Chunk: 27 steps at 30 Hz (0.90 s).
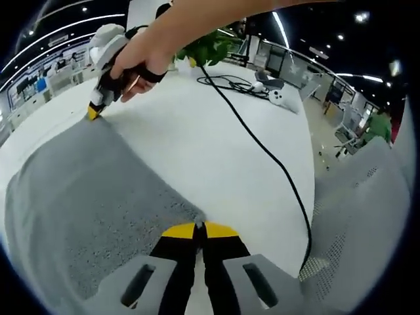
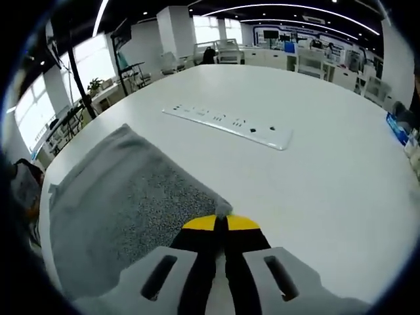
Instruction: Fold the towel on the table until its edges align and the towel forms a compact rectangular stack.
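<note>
1. Pinching one corner of the grey towel (image 1: 92, 197), your left claw (image 1: 199, 229) has its yellow-tipped jaws pressed together on the fabric edge at the bottom of the left gripper view.
2. Your right claw (image 2: 221, 222) is likewise closed on a towel corner, a small fold of cloth poking up just past its yellow tips in the right gripper view.
3. In the left gripper view that right claw (image 1: 94, 111) appears again at the far corner of the towel, with your hand (image 1: 134, 62) wrapped round its handle and its tip touching the cloth.
4. The towel lies flat on the white worktop (image 1: 216, 151), its held edge running from one claw to the other; the long axis stretches away from that edge toward the worktop's rim.
5. Beside your left claw, a black cable (image 1: 262, 147) runs across the bare worktop, clear of the towel, down to a perforated grey chair back (image 1: 367, 216).
6. Farther off along the cable sit a white controller (image 1: 279, 98) and a green plant (image 1: 210, 47), well apart from the towel.
7. In the right gripper view a white power strip (image 2: 230, 125) lies on the worktop beyond the towel's far edge, near it but not touching.
</note>
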{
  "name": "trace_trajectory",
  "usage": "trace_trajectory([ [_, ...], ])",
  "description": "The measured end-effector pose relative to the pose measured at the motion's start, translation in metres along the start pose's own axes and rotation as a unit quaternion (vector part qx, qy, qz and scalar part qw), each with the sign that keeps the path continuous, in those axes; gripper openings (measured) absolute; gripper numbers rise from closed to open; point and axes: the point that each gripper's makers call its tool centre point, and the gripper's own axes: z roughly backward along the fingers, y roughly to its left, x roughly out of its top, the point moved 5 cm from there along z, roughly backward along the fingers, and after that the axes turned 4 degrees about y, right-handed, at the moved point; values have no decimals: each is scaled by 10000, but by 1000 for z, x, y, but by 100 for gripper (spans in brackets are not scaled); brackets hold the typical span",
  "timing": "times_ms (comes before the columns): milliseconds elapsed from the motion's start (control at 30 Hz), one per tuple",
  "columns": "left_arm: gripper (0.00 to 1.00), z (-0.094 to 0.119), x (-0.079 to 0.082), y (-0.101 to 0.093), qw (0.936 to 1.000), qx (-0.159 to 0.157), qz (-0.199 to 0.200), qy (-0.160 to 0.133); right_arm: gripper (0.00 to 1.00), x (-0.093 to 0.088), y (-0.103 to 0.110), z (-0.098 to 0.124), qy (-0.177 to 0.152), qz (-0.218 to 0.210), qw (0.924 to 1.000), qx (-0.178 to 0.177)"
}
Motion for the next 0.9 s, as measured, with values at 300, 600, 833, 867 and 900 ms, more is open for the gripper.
trace_trajectory([
  [300,2,-15,30,-37,9989,-399,-106,-228,0,-25,-32,31,221,-91,9996,-134],
  [600,2,-17,61,-63,9967,-588,-237,-513,0,-38,-60,60,286,-315,9986,-303],
  [833,2,-12,79,-70,9950,-611,-137,-775,0,-31,-67,75,300,-253,9986,-358],
  [867,2,-11,82,-71,9947,-614,-90,-814,0,-30,-67,76,303,-251,9986,-357],
  [900,2,-10,84,-71,9944,-595,-89,-869,0,-29,-66,82,289,-240,9986,-370],
])
